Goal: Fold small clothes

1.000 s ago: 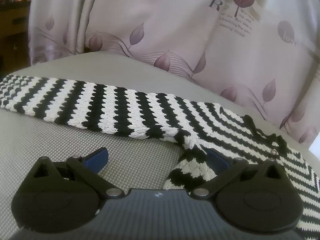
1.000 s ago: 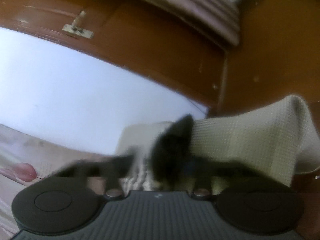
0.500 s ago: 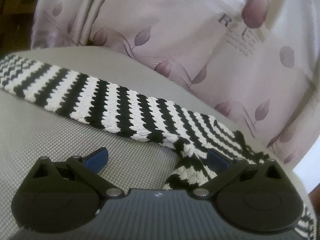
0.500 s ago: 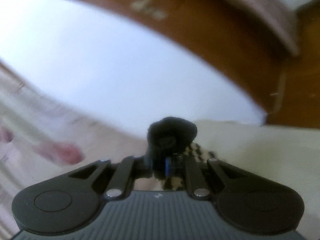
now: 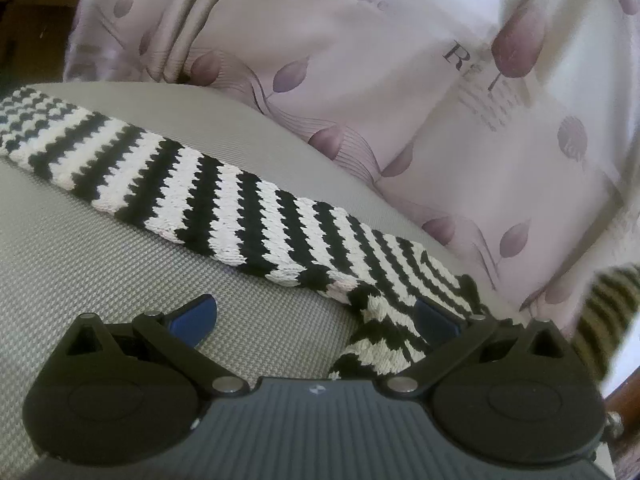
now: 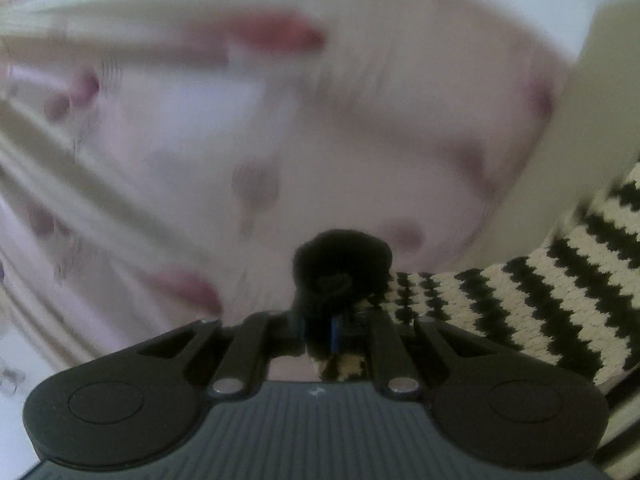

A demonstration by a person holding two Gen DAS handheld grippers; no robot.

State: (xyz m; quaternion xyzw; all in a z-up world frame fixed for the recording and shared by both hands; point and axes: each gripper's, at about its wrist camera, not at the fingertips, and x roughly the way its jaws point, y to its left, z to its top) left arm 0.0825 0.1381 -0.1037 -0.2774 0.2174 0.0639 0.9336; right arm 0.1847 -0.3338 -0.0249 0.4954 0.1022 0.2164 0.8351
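Observation:
A black-and-white zigzag knit garment [image 5: 224, 192] lies across the grey woven surface [image 5: 100, 280], one long striped part reaching up-left. My left gripper [image 5: 312, 316] is open low over the surface, and a bunched fold of the knit [image 5: 380, 344] lies against its right finger. My right gripper [image 6: 320, 326] is shut on a dark edge of the same garment [image 6: 340, 268], and the striped knit [image 6: 540, 300] trails off to the right. The right wrist view is blurred.
A pale curtain with purple leaf print [image 5: 400, 80] hangs close behind the surface. Dark wooden furniture [image 5: 624, 400] shows at the far right edge. A blurred striped piece of the garment [image 5: 604, 312] hangs in the air at the right.
My right gripper has swung with the garment edge, from facing the brown door and white wall to facing the curtain. My left gripper has shifted slightly and stays open.

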